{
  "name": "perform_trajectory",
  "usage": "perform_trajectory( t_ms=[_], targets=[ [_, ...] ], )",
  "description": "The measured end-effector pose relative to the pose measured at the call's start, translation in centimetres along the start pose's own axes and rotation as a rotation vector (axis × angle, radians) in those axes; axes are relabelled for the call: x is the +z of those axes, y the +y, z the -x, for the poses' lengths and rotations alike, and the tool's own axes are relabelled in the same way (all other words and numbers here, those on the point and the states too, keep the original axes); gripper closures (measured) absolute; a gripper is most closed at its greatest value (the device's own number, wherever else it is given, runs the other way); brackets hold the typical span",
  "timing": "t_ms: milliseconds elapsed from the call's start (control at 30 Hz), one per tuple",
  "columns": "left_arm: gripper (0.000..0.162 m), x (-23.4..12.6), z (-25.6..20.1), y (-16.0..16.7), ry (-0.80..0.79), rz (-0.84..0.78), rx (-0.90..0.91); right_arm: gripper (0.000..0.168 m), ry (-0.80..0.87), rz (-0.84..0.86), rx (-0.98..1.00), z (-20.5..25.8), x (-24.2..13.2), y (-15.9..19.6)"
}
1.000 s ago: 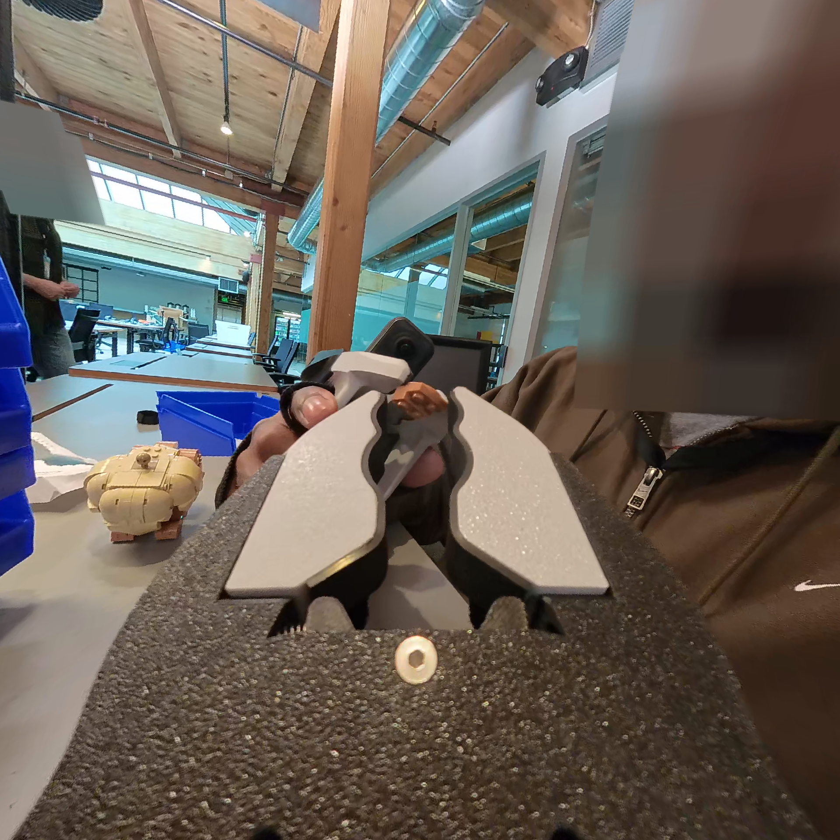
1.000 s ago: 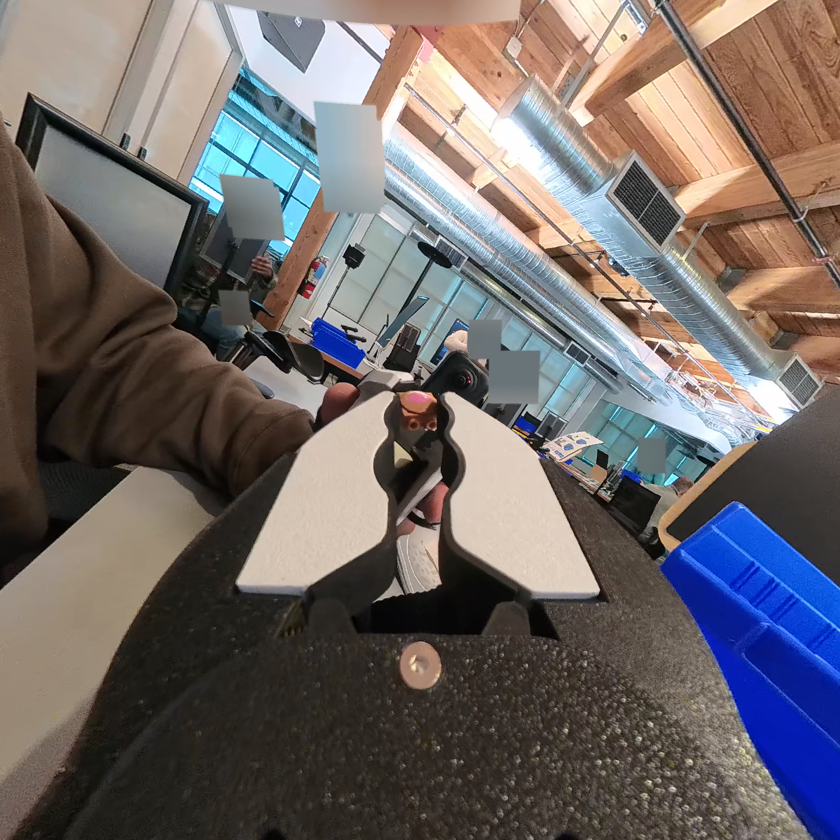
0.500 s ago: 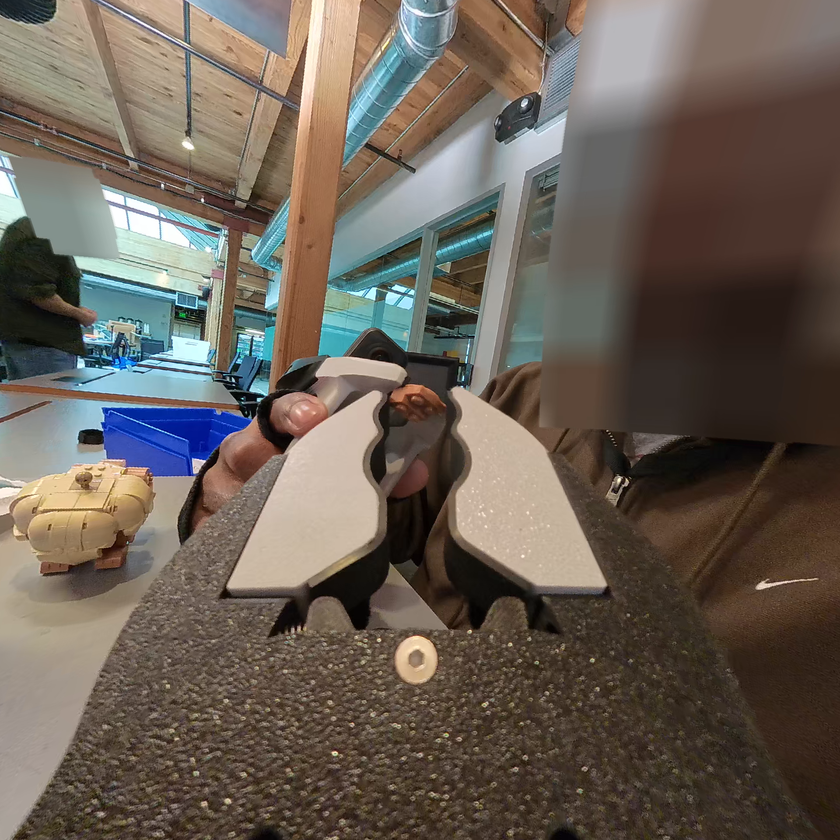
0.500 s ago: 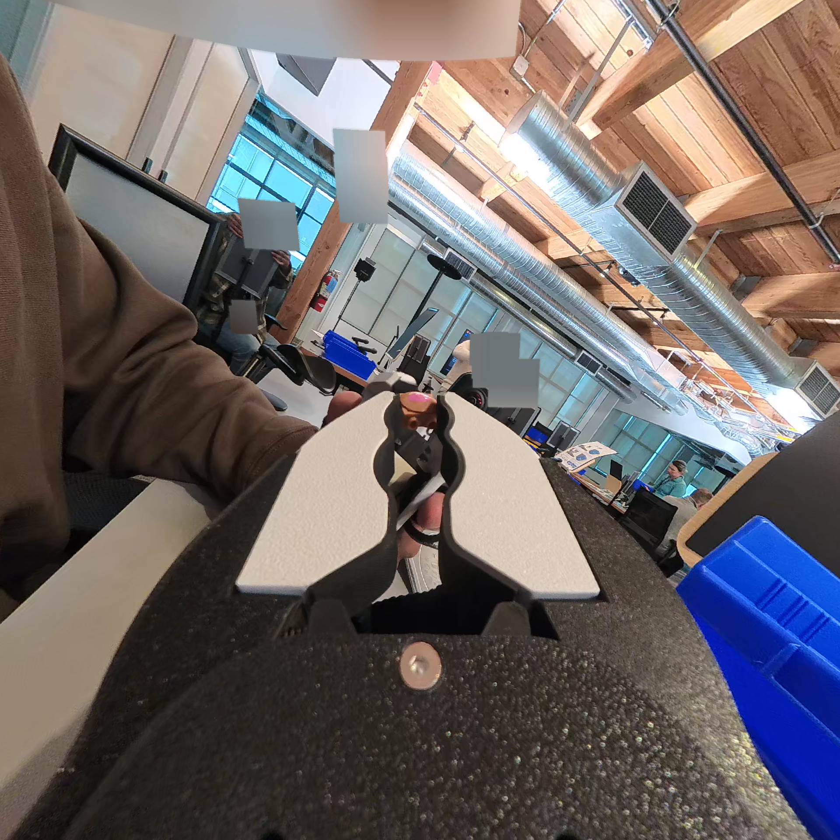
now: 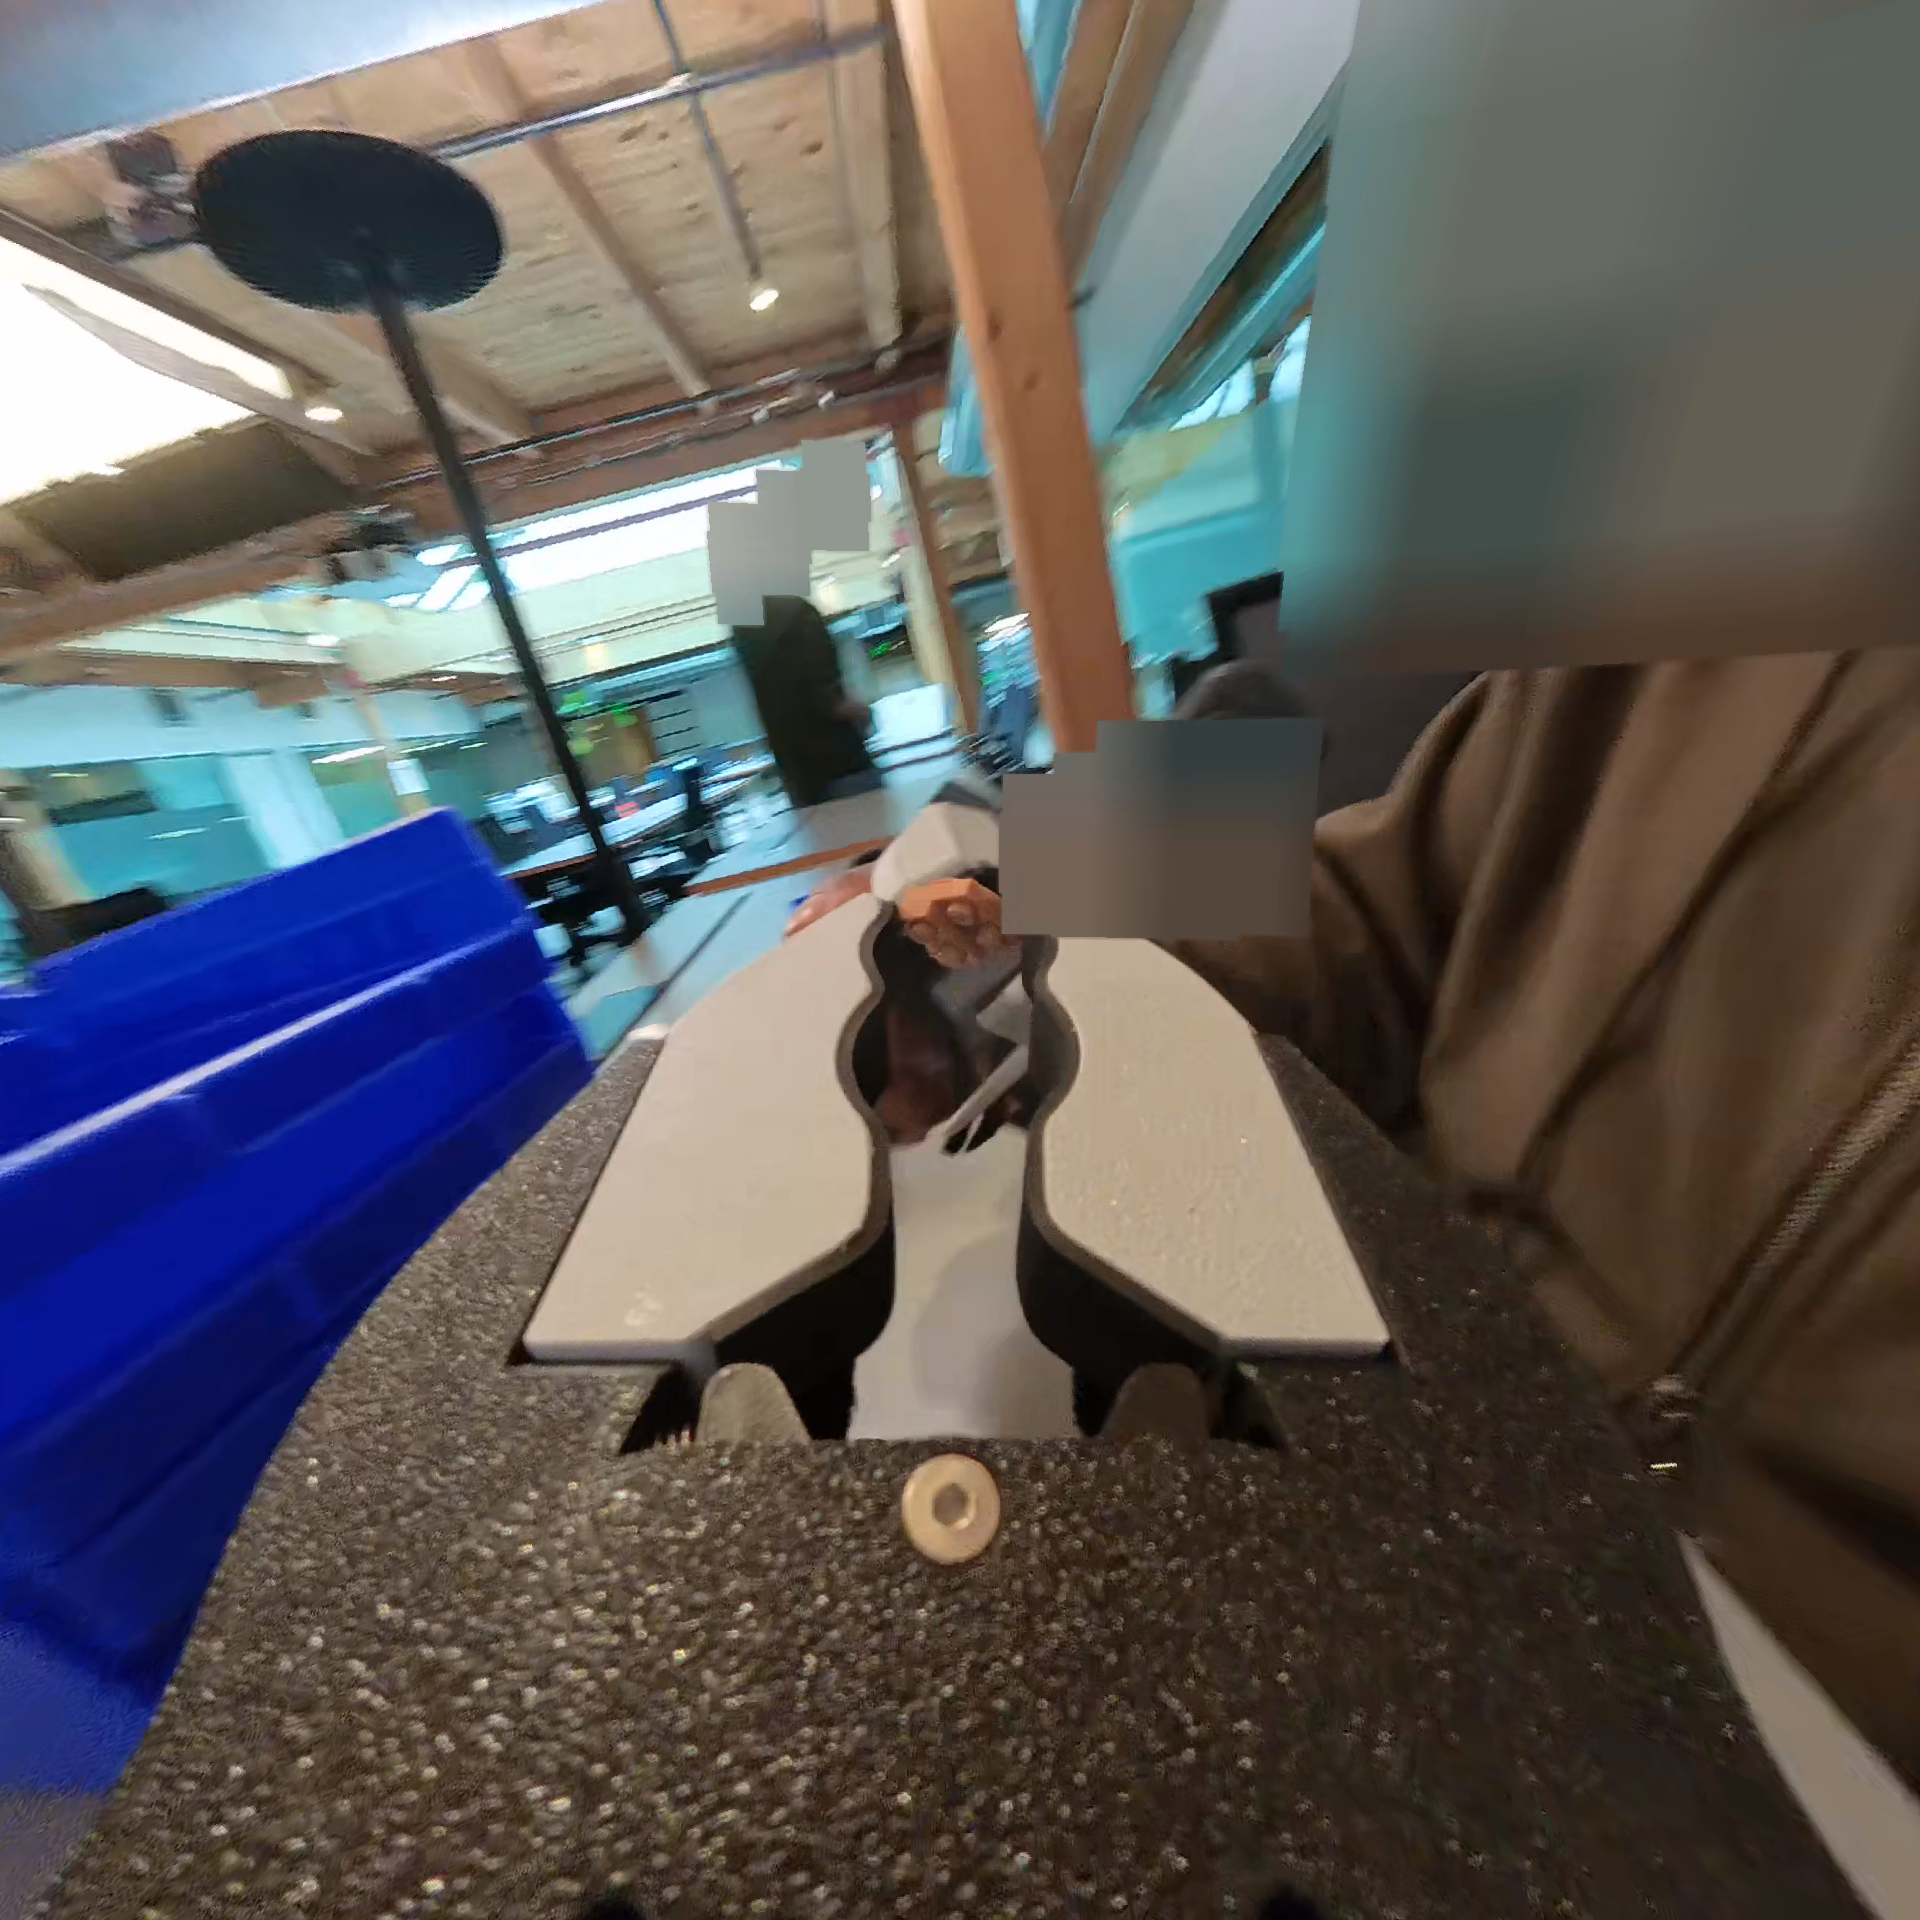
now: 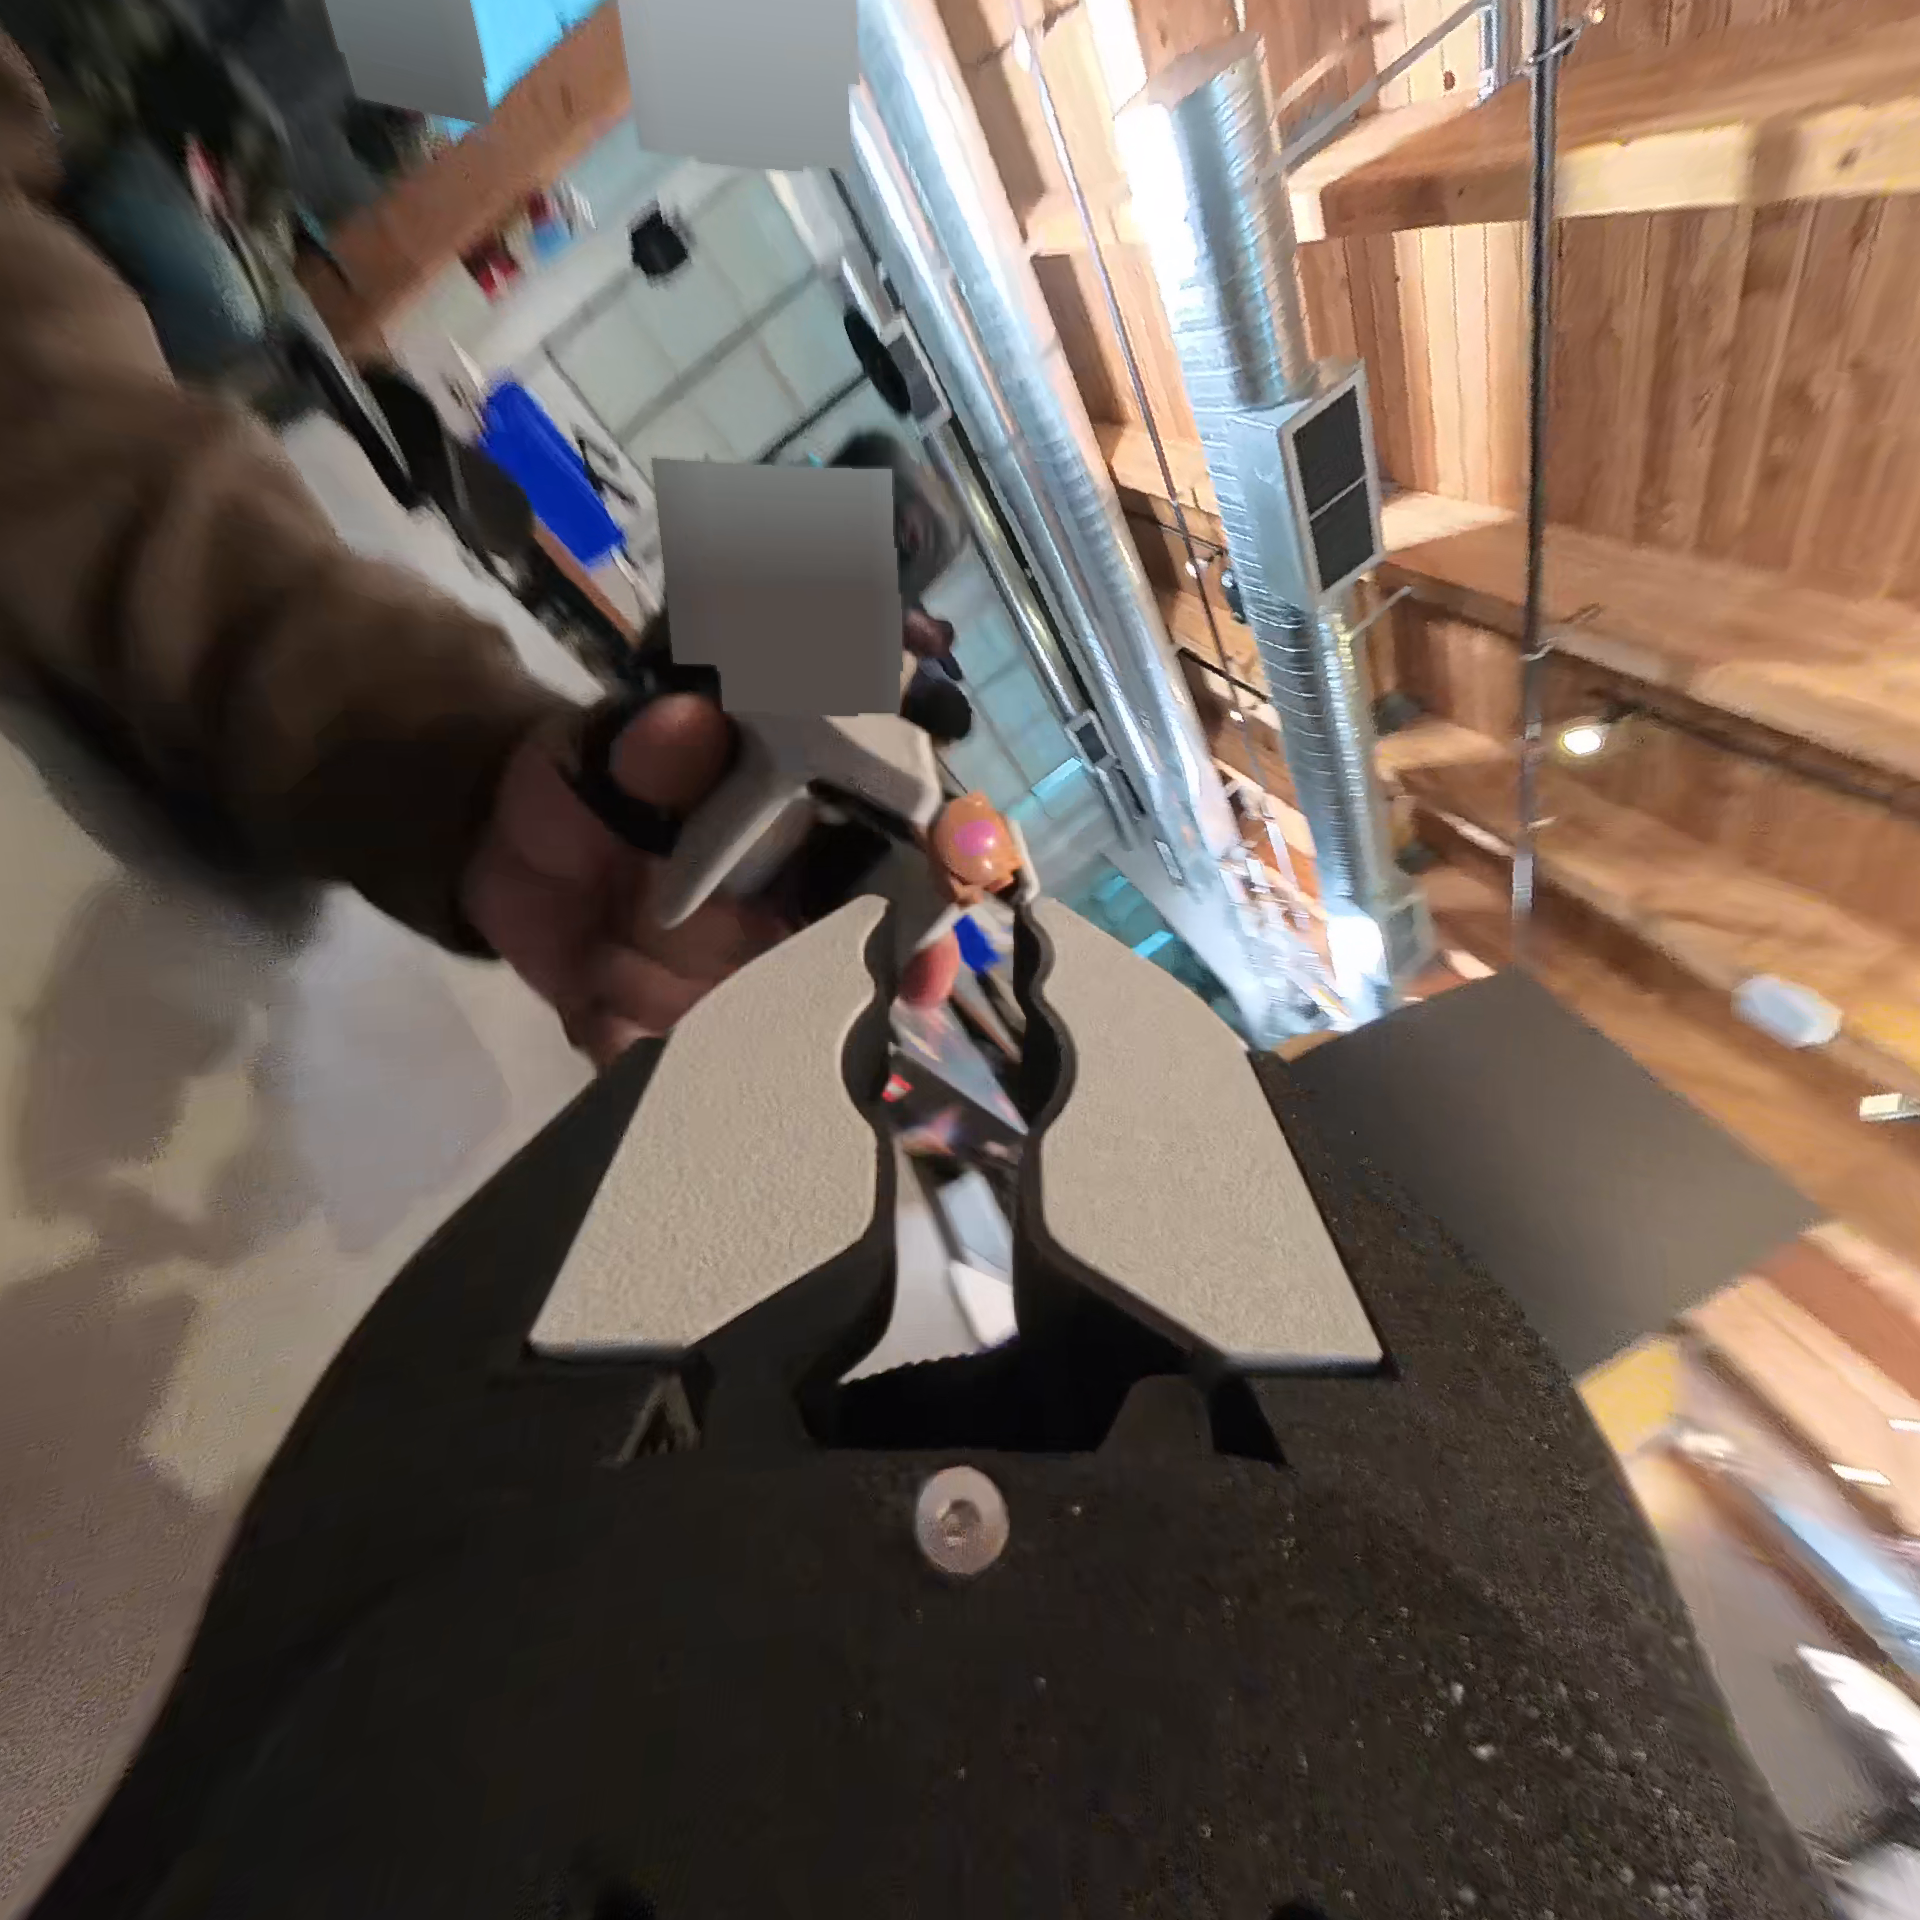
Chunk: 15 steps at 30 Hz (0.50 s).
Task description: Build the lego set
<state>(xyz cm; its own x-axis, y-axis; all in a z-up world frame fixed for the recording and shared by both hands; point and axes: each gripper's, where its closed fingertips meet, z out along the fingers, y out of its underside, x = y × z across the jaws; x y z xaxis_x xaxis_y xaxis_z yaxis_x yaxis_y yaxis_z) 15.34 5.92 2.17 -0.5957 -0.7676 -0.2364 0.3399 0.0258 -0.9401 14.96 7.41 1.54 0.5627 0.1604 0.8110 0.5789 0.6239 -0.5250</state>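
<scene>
Two claws are facing each other above the tabletop (image 5: 966,1340), with one small brown lego piece (image 6: 975,847) between them. The left claw (image 6: 961,831) is clamping it; the right claw (image 6: 951,925), fingers slightly apart, is sitting just below it, empty.

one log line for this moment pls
stage: mid-air join | left tongs: gripping brown lego piece | right tongs: at the piece, grip unclear
</scene>
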Motion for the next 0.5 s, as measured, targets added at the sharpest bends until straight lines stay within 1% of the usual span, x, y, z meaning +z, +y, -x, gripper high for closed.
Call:
perform_trajectory(
  t_ms=[67, 133, 200, 300, 367, 500],
  targets=[
    [0.14, -0.1, 1.2, 0.5, -0.107, 0.096, 0.127, 0.148, 0.033, 0.075, -0.182, -0.1, 0.0, 0.9],
    [0.14, -0.4, 2.1, 1.0, -0.206, 0.195, 0.301, 0.148, 0.066, 0.155, -0.371, -0.2, -0.1, 2.0],
    [0.14, -0.7, 3.1, 1.3, -0.311, 0.281, 0.486, 0.15, 0.076, 0.217, -0.486, -0.2, -0.2, 3.0],
    [0.14, -0.8, 3.9, 1.4, -0.421, 0.366, 0.715, 0.15, 0.076, 0.254, -0.488, -0.1, -0.1, 4.1],
    [0.14, -0.7, 3.9, 1.6, -0.453, 0.398, 0.812, 0.15, 0.077, 0.262, -0.454, 0.0, -0.1, 4.5],
    [0.14, -0.4, 3.8, 1.8, -0.475, 0.394, 0.849, 0.15, 0.076, 0.272, -0.421, 0.2, -0.1, 5.1]
  ],
)
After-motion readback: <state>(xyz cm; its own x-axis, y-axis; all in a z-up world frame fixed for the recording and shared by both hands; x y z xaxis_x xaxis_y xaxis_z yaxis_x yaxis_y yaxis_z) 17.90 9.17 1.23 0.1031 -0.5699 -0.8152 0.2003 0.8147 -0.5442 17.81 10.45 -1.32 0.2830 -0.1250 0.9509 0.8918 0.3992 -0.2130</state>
